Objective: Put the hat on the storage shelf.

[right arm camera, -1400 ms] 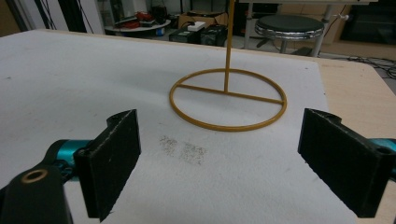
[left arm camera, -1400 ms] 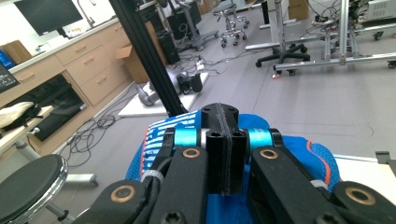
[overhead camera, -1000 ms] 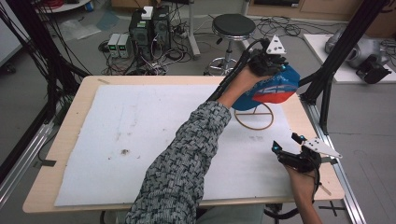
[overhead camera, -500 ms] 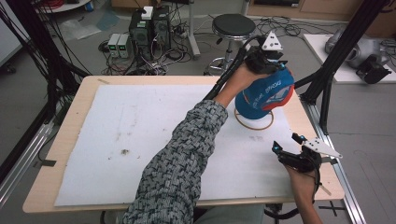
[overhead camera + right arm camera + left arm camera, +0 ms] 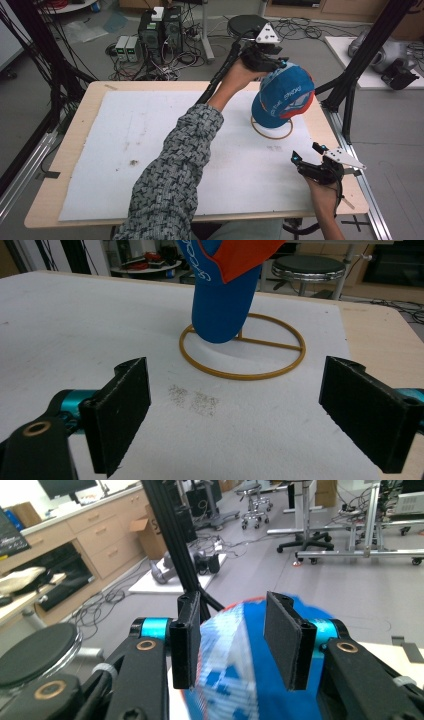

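Observation:
A blue cap (image 5: 282, 97) with orange trim hangs tilted in the air, its brim (image 5: 220, 305) pointing down over a thin yellow wire ring (image 5: 271, 135) that lies flat on the white mat. My left gripper (image 5: 265, 60) is shut on the cap's fabric (image 5: 250, 680) at the far right of the table, the cloth pinched between its jaws. Near the table's front right corner my right gripper (image 5: 306, 152) stands open with nothing in it, and it faces the ring (image 5: 245, 372) and the cap from a short way off.
A white mat (image 5: 125, 150) covers most of the wooden table (image 5: 80, 125). A black frame post (image 5: 360, 70) rises just right of the cap. Behind the table are a stool (image 5: 247, 22) and computer boxes (image 5: 160, 30) among cables. Small dark smudges (image 5: 195, 400) mark the mat.
My left gripper has lifted the cap up off the ring and tilted it, so the whole ring now lies bare. The right gripper has stayed put.

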A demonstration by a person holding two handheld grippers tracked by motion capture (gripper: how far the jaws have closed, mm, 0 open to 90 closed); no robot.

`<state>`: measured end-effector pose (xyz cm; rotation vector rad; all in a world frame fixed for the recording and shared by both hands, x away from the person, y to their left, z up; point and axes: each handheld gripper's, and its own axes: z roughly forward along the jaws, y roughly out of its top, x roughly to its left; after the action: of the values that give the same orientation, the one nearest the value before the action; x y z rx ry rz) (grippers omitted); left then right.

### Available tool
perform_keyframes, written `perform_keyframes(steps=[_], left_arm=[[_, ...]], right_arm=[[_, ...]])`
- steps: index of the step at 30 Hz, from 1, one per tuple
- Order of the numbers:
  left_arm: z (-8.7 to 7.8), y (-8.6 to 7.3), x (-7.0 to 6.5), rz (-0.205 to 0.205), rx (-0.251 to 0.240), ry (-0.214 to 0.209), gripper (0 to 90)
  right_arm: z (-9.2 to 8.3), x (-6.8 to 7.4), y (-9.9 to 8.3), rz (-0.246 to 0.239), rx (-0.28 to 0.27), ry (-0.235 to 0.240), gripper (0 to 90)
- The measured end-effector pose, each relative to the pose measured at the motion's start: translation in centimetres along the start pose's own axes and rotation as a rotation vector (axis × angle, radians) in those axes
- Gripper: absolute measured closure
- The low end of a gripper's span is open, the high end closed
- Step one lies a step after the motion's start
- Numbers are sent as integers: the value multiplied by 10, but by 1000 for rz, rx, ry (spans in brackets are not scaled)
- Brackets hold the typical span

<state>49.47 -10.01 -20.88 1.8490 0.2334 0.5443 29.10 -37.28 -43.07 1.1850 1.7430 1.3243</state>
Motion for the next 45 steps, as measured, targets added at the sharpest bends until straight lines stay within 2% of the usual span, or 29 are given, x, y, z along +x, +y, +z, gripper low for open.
perform_keyframes(steps=[3, 5, 8, 10, 12, 16, 19, 22, 30, 35, 40, 45], left_arm=[[-14, -3, 6, -11, 18, 15, 508], [-26, -5, 9, 2, -12, 46, 512], [-41, -8, 16, -30, -19, 55, 504], [-52, -10, 20, -28, -10, 73, 490], [-68, -14, 24, -40, -37, 85, 487], [-94, -22, 31, -59, -51, 116, 480], [-118, -32, 37, -61, -52, 155, 467], [-140, -41, 42, -72, -47, 189, 442], [-212, -69, 49, -101, -52, 303, 401], [-252, -87, 47, -128, -60, 357, 364], [-286, -111, 36, -146, -58, 398, 339], [-319, -142, 21, -182, -58, 439, 324]], right_arm=[[1, 0, 0, -1, 1, -1, 122], [2, 1, 1, 2, 2, -2, 121], [2, 1, 1, 1, 2, -3, 121], [3, 1, 1, 1, 3, 1, 121], [4, 1, 1, 4, 1, 3, 122], [6, 1, 2, 2, -3, 2, 121], [9, 1, 3, 18, -6, 4, 121], [12, 2, 4, 12, -10, 4, 121], [15, 6, 7, 19, -18, 11, 121], [20, 11, 10, 9, -18, 21, 121], [22, 17, 12, 1, -24, 28, 121], [21, 21, 13, -1, -28, 36, 121]])
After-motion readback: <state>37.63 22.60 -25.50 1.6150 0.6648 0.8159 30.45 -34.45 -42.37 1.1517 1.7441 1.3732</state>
